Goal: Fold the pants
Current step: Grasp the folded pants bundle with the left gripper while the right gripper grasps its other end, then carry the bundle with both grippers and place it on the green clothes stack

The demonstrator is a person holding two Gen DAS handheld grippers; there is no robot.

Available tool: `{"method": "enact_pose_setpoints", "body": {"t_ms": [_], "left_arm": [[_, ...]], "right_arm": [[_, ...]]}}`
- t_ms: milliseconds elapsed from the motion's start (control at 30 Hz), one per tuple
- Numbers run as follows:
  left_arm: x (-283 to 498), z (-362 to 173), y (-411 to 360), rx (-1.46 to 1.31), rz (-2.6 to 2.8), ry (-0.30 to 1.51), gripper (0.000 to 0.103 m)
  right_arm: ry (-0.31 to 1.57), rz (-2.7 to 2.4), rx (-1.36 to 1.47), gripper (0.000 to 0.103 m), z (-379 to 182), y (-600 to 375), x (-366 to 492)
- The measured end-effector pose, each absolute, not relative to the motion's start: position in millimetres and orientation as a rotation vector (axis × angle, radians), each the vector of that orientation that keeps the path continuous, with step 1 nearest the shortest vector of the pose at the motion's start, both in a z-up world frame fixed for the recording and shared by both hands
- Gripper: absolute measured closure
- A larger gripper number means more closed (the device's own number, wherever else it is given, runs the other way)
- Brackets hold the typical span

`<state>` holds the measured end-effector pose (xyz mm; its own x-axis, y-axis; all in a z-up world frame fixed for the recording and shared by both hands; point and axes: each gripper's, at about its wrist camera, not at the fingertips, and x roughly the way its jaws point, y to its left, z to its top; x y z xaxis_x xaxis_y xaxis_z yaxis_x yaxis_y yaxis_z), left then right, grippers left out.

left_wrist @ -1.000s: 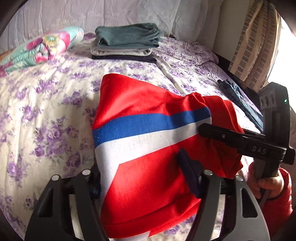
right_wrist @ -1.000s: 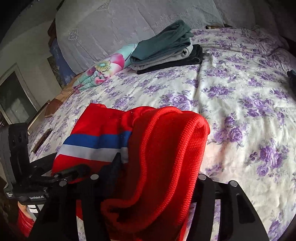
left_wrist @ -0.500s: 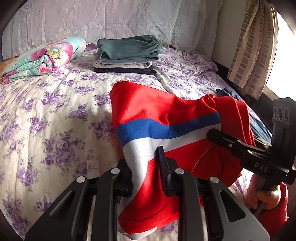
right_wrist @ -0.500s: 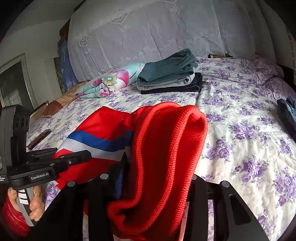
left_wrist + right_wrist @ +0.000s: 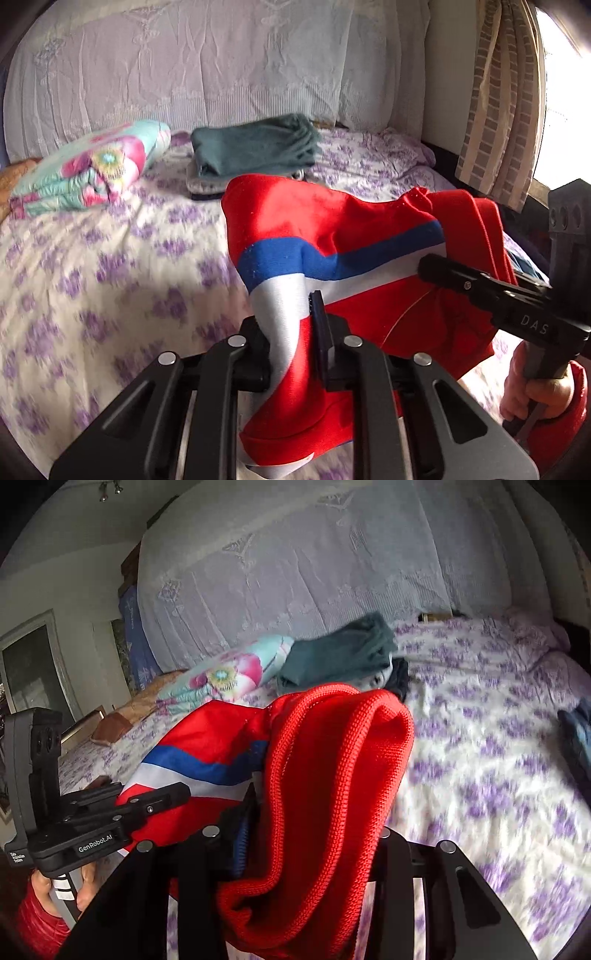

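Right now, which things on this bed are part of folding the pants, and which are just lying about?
Part of the job:
red pants, gripped at both ends
left gripper
right gripper

Just lying about:
stack of folded clothes
flowered bundle
blue garment at the bed's edge
curtain

The pants hang above the bed, stretched between the two grippers. The left gripper pinches one end and the right gripper pinches the knit waistband at the other end. Behind the pants, a stack of folded clothes lies on the bed. A rolled blanket lies just left of the stack. Pillows under a cover stand behind both. A curtain hangs at the right of the bed.
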<state>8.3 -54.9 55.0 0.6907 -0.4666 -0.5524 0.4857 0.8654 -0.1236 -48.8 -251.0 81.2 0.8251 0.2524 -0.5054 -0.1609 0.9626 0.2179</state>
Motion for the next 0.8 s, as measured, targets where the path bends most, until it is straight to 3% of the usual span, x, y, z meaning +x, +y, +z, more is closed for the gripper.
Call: {"method": "enact_pose_setpoints", "body": {"t_ms": [500,800], "left_arm": [[137,109,-80,0.055,-0.461,0.528,0.087],[279,152,-114,0.067,-0.391,0.529,0.086]], "right_arm": [[0.495,0.202,0.155,0.063,131,-270,92],[0.491,0.154,0.054,0.063,176,-280,238]]}}
